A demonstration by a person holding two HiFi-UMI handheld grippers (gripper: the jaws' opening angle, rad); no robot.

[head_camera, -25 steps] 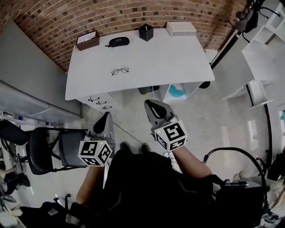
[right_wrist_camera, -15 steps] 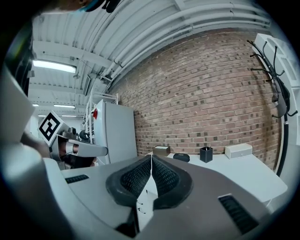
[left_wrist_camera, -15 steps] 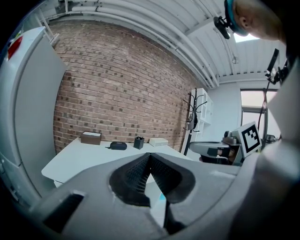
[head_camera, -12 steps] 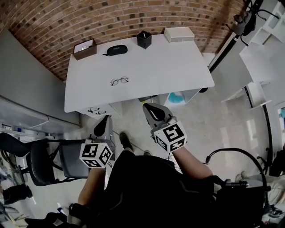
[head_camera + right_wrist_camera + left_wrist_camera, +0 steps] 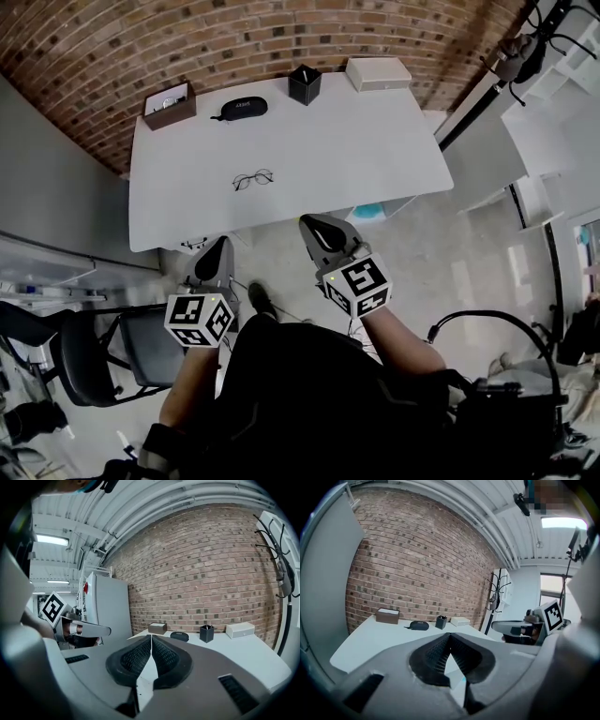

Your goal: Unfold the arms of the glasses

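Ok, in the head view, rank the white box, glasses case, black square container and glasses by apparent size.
1. white box
2. glasses case
3. black square container, close to the case, so that pair is unsure
4. glasses, slim wire frame, smallest

The glasses (image 5: 253,178) are laid on the surface (image 5: 375,150), left of its middle and well apart from everything else. Along the far edge, by the brick wall (image 5: 234,37), a row is set out — an open box (image 5: 170,105) at the left, then a case (image 5: 242,108), a holder (image 5: 305,84) and a flat box (image 5: 378,72). The left tongs (image 5: 217,251) and right tongs (image 5: 319,230) are held side by side before the near edge; a chair (image 5: 94,352) is placed further left, on the floor.
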